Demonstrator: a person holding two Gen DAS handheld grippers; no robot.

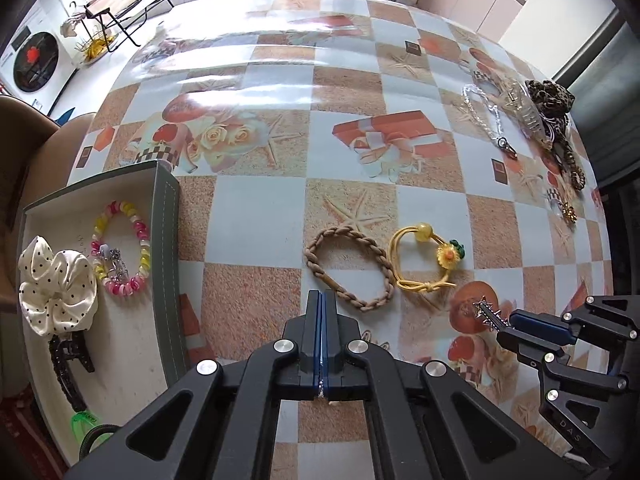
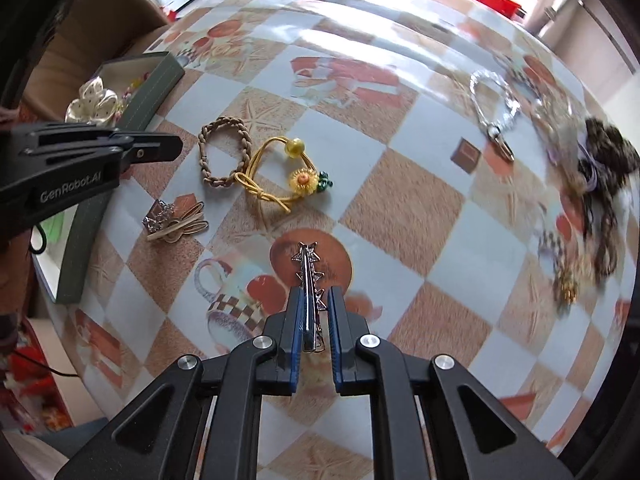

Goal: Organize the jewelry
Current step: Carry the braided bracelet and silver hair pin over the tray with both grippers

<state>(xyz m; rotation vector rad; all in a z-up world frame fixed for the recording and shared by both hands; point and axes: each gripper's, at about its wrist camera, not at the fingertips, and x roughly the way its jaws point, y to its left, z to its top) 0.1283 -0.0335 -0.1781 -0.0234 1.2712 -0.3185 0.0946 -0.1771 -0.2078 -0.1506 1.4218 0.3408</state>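
Silver star-studded metal hair clip (image 2: 307, 280) sits between the pads of the right claw (image 2: 313, 308), held above the desk (image 2: 400, 208), well to the right of the grey-green open tray (image 1: 170, 240). The claw pinches it only by its rear half, with the starred tip sticking out in front. The clip is thin, so it could likely swivel or slip out during a carry to the tray, and a quick swing would make that worse. The left claw (image 1: 322, 304) is closed on nothing, hovering just right of the tray, near a tan braided cord bracelet (image 1: 348, 270) and a yellow elastic hair tie with a sunflower charm (image 1: 426, 262). It partly stands between clip and tray, so the two claws might bump.

Inside the tray lie a cream polka-dot fabric scrunchie (image 1: 56, 286), a pink and yellow spiral coil hair tie (image 1: 122, 248) ringing a small silver trinket, and a black plastic claw clip (image 1: 68, 364). More jewelry lies far right of the tray.
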